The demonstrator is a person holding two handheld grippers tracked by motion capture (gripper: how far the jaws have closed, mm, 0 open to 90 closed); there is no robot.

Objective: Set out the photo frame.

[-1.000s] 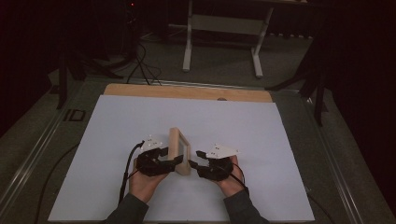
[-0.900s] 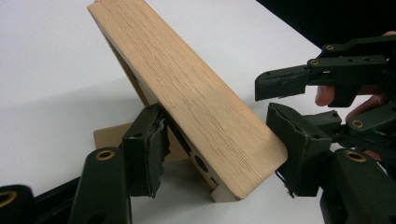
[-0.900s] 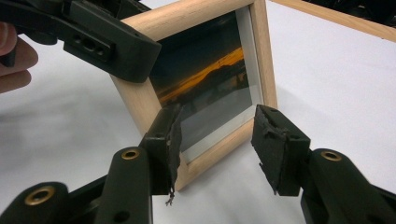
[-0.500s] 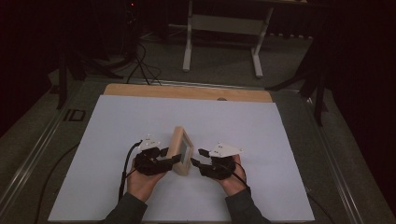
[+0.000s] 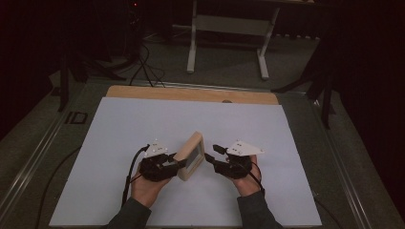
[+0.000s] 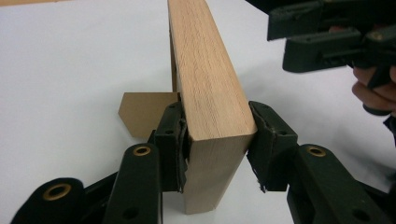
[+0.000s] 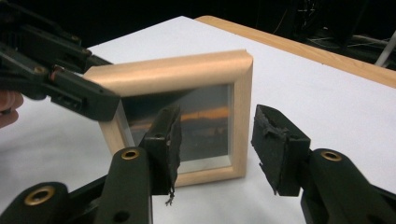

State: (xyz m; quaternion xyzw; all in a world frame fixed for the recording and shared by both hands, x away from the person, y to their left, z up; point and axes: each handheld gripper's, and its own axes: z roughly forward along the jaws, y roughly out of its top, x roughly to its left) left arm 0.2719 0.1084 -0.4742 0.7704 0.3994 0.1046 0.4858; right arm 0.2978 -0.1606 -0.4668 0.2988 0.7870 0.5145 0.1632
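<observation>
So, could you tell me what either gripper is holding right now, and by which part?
The left gripper clamps the wooden picture frame across the thickness of one side edge. The right gripper is open and holds nothing.

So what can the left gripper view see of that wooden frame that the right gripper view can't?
The left gripper view shows the light wooden picture frame edge-on, clamped between the left gripper fingers, with a brown cardboard stand behind it. The right gripper view shows the frame's glass front and its sunset photo, with the right gripper open and not touching it. Both show the white table cover.
</observation>
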